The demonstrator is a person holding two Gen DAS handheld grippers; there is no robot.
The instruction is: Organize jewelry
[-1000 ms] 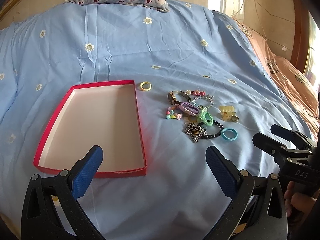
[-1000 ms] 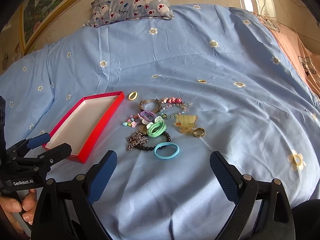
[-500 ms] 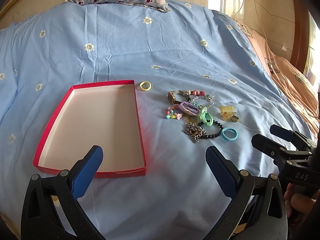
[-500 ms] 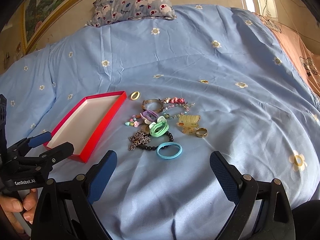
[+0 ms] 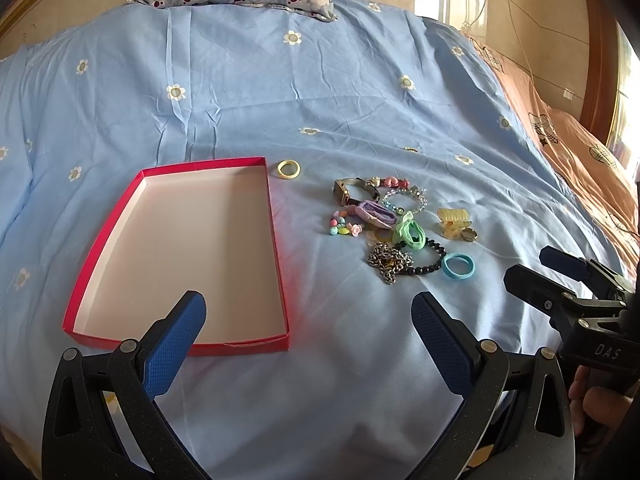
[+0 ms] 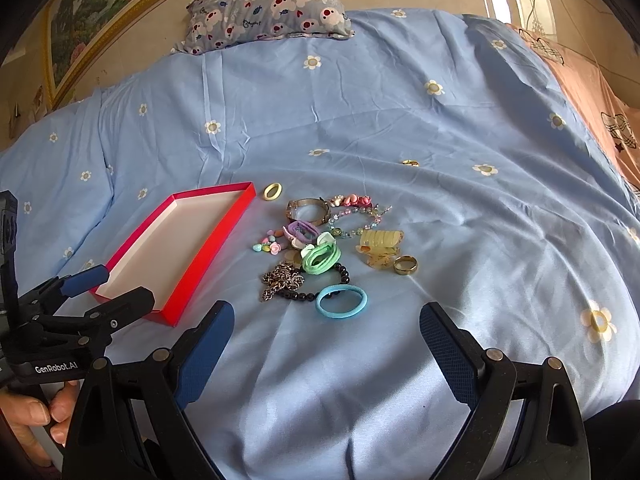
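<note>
Two grippers, left gripper (image 5: 308,336) and right gripper (image 6: 326,346), hover with fingers spread wide, holding nothing; the jewelry pile (image 6: 326,248) lies mid-frame on the bed (image 6: 440,128), right of the red box (image 5: 276,248).

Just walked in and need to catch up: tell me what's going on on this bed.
A person holds a gripper in each hand over a blue bedspread. The left gripper and right gripper are both open and hold nothing. The red box is empty. The jewelry pile, the blue hair tie and the yellow ring lie loose beside the box.
</note>
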